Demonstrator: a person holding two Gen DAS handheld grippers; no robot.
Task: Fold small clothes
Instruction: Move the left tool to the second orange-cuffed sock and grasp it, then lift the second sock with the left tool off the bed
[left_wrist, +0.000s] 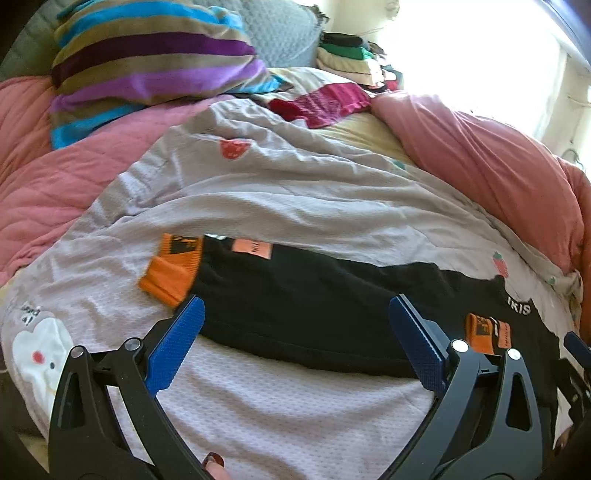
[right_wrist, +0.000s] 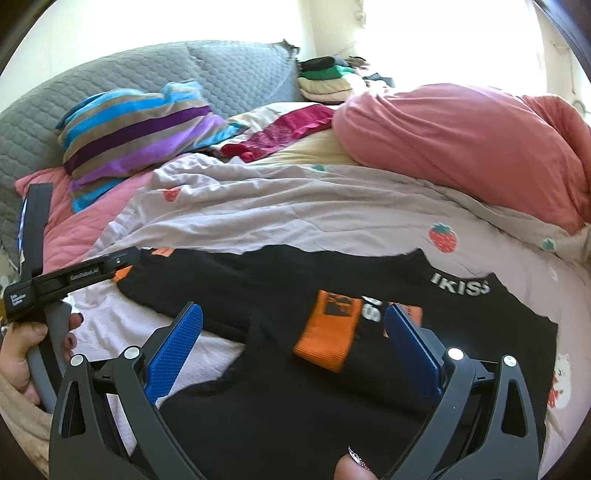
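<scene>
A black garment (left_wrist: 314, 306) with orange cuffs (left_wrist: 168, 282) lies flat on a pale lilac sheet (left_wrist: 277, 199). White letters show near its right edge (left_wrist: 519, 306). My left gripper (left_wrist: 295, 321) is open, its blue fingers (left_wrist: 177, 343) spread over the garment's near edge, holding nothing. In the right wrist view the garment (right_wrist: 258, 369) fills the foreground with an orange cuff (right_wrist: 328, 336) folded onto it. My right gripper (right_wrist: 295, 332) is open above the garment, either side of that cuff, empty. The left gripper's body (right_wrist: 74, 277) shows at the left.
A striped pillow (left_wrist: 147, 62) and grey quilted headboard (right_wrist: 110, 85) lie at the back. A magenta garment (left_wrist: 321, 103) and a stack of folded clothes (left_wrist: 351, 55) sit behind. A pink duvet (right_wrist: 461, 147) is bunched at the right.
</scene>
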